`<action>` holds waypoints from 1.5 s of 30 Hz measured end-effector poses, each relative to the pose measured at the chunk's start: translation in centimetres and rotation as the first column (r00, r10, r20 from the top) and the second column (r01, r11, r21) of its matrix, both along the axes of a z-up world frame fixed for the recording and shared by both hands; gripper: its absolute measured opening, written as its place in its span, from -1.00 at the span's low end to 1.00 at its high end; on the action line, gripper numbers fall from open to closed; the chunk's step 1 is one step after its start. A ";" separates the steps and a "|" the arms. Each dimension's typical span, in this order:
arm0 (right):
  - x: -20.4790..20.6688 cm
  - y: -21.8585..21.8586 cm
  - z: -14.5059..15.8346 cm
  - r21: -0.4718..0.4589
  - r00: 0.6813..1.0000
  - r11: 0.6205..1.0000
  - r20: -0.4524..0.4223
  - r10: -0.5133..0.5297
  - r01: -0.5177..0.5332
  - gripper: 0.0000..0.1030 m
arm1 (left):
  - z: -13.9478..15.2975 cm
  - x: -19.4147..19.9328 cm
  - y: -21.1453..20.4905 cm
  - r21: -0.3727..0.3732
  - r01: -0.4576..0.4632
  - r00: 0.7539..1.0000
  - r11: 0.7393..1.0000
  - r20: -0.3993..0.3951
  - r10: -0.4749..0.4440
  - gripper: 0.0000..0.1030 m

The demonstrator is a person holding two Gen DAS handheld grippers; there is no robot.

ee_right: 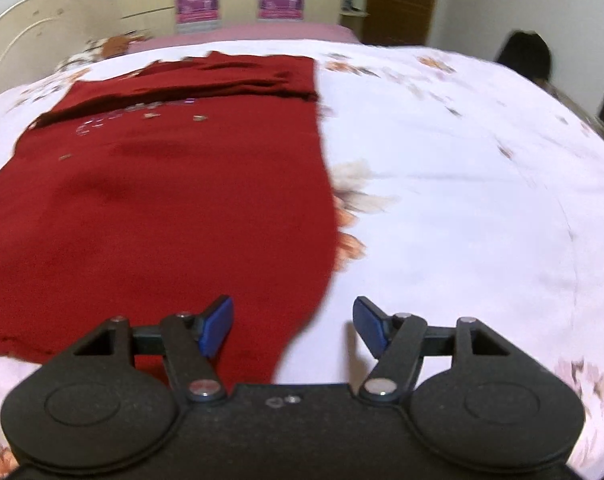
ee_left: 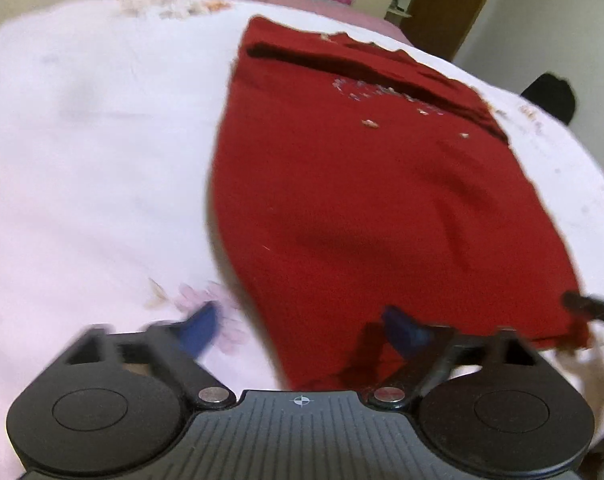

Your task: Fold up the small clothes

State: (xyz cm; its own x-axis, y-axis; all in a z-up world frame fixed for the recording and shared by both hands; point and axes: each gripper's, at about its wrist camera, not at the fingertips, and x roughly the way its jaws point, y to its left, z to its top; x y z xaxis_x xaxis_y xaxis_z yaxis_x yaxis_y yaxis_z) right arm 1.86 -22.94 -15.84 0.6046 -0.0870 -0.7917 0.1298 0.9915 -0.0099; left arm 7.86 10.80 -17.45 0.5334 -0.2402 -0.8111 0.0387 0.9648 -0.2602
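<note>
Red garment (ee_left: 366, 200) spread flat on floral bedsheet (ee_left: 81, 140), side edges already turned in to a long narrow panel, sleeves bunched at far end w/ small sparkly print just below them. Left gripper (ee_left: 302, 330) released, blue pads apart, nothing pinched; garment's near left corner lying between the jaws, left pad over bare sheet, right pad over red cloth, rest of panel stretching ahead & to the right. Right gripper (ee_right: 293, 326) likewise released, empty; near right corner of garment (ee_right: 141, 208) sitting between its jaws, left pad over cloth, right pad over sheet, panel running ahead & to the left. Contact of pads w/ fabric not certain in either view, esp. left one, blurred. Dark tip of other tool (ee_left: 582, 306) poking in at right of left gripper, by the hem's far corner. Step in hand, prob.: lining up on the two near hem corners ahead of the crosswise fold. Next move calls for: lower both, pinch each corner through all layers, lift evenly, carry hem fwd toward sleeve end, lay down w/ edges matched. Care needed re thin cloth slipping, or sheet getting grabbed along w/ it.
</note>
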 end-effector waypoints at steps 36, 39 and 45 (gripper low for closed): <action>29.4 -6.1 4.7 0.512 0.971 0.857 0.229 -0.063 -0.066 -0.90 | 5.3 32.3 -5.1 -0.126 -0.063 0.936 0.990 0.336 0.102 -0.85; 34.0 -6.8 1.7 0.533 0.981 0.846 0.179 -0.079 -0.029 -0.90 | 3.2 36.0 -5.5 -0.082 -0.099 0.943 0.992 0.310 0.119 -0.85; 37.7 -8.2 -2.0 0.595 0.988 0.802 0.083 -0.126 0.052 -0.80 | -0.4 41.1 -5.6 -0.070 -0.147 0.977 0.987 0.148 0.156 -0.84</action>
State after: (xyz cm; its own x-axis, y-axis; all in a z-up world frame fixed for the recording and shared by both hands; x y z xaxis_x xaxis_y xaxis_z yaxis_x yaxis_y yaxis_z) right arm 39.55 -31.17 -17.89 0.7056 0.3162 -0.6342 0.1816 0.7843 0.5932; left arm 48.97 5.17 -17.83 0.6834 -0.1914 -0.7045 -0.0637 0.9457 -0.3187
